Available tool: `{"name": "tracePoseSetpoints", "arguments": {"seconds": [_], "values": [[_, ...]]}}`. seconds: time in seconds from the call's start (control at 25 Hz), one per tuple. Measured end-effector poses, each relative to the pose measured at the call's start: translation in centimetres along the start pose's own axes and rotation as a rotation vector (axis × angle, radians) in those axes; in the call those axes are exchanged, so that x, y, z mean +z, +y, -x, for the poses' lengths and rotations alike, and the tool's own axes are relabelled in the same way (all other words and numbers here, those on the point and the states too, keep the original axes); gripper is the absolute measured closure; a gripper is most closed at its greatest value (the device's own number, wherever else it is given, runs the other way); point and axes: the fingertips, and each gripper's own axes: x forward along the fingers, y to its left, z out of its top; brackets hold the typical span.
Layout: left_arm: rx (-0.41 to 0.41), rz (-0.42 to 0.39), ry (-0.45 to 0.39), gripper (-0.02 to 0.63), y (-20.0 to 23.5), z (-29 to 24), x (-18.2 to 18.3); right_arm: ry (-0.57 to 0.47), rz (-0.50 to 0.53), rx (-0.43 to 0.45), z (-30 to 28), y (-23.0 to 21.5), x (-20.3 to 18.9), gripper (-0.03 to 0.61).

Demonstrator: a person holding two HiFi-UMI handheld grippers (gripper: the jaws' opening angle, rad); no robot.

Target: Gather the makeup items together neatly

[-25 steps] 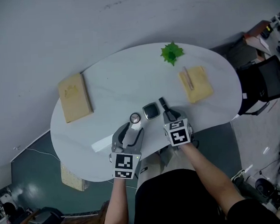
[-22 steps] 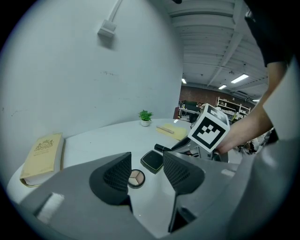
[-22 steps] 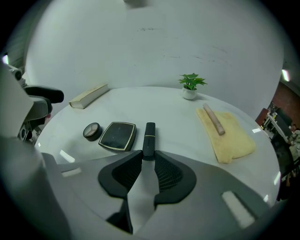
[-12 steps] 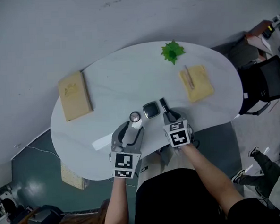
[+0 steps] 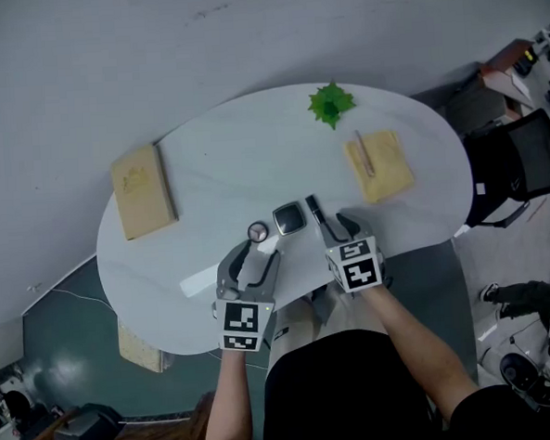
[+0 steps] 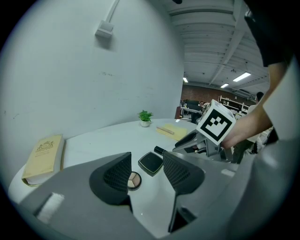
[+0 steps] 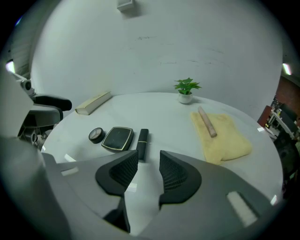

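Status: all 3 makeup items sit in 1 row near the front edge of the white oval worktop [image 5: 234, 161]. From our left in the head view: round eyeshadow compact [image 5: 258, 230] with beige shades showing on top, square black compact [image 5: 290, 219] with a light rim, black lipstick tube [image 5: 313, 208] lying flat. They are close side by side; we cannot tell if any of them touch.

Left tool [image 5: 257, 255]: jaws wide apart, nothing clamped. In the left gripper view the round eyeshadow compact peeks out past the left jaw's tip and the square black compact sits beyond the gap.

Right tool [image 7: 147, 166]: jaws have just been opening and now stand apart. Only bare worktop shows between the pads. The black lipstick tube lies just ahead of the tips, its near end by the left jaw, long axis pointing away from us. Both tools sit low over the front edge, angled down at the row.

Elsewhere on the worktop, well apart from the row:
- yellow cloth [image 5: 381, 166] at the right, with a thin wooden stick [image 5: 364, 153] lying on it
- small potted green plant [image 5: 331, 103] at the far edge
- tan book [image 5: 143, 190] at the left, lying flat
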Motion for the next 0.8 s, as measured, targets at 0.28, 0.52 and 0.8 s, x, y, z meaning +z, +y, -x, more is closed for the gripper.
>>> {"name": "tracePoseSetpoints", "arguments": {"seconds": [0.28,0.52,0.8], "values": [[0.024,0.001,0.000,0.403,-0.8,-0.5,1.3,-0.045,-0.022,-0.076,1.1,-6.0,2.3,0.431],[0.060,0.005,0.004,0.403,-1.8,-1.1,2.7,-0.051,-0.042,-0.123,0.9,-11.4,4.0,0.433],[0.110,0.027,0.011,0.403,-2.8,-1.8,4.0,-0.006,-0.015,-0.113,-0.8,-14.5,4.3,0.433]]}}
